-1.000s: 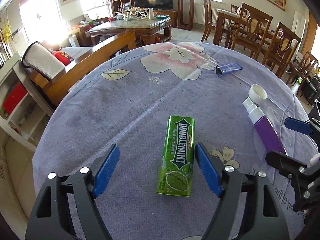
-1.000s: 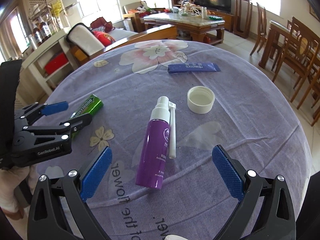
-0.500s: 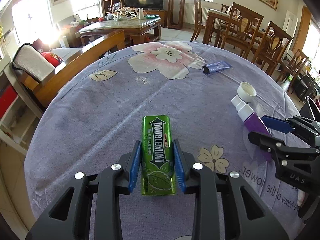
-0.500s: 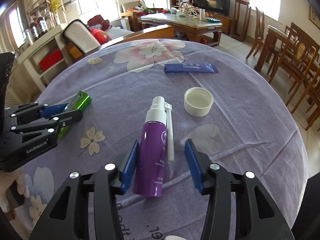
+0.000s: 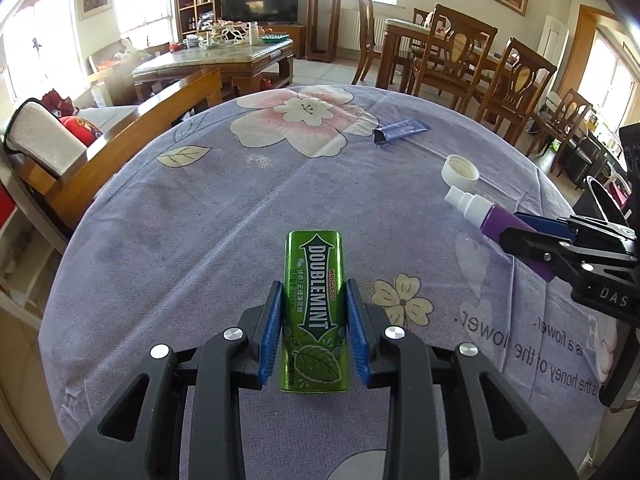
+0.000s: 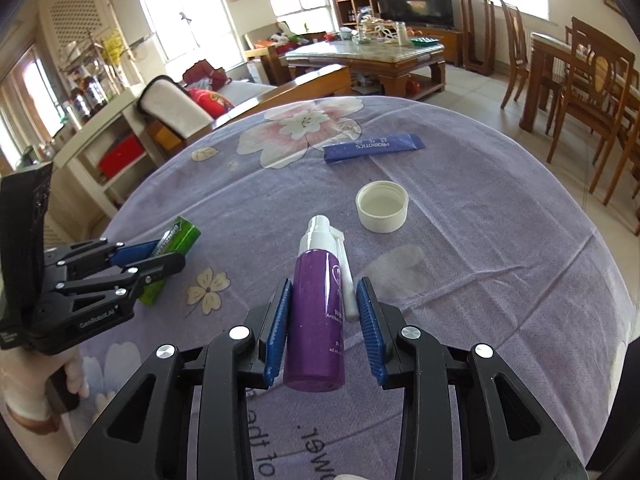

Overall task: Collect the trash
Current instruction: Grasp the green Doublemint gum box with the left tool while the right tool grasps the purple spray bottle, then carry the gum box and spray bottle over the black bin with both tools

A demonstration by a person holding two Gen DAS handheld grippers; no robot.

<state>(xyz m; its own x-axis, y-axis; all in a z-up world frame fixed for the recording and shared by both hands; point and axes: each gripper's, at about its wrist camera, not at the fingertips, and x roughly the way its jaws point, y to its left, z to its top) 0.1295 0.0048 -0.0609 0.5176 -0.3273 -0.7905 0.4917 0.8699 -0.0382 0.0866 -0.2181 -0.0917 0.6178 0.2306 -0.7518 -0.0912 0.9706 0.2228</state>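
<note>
The left gripper (image 5: pixel 314 330) reaches level over the lilac floral tablecloth (image 5: pixel 224 216), blue ribbed pads clamping a glossy green rectangular Doublemint gum pack (image 5: pixel 315 312). The right gripper (image 6: pixel 325 326) pinches a smooth purple plastic spray bottle (image 6: pixel 318 316) lying near-centre, white nozzle pointing far.

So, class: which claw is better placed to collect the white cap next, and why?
Right, probably. The white cap lies just ahead of the right claw; the left claw sits farther off. Both hold items: purple spray bottle, gum pack.
</note>
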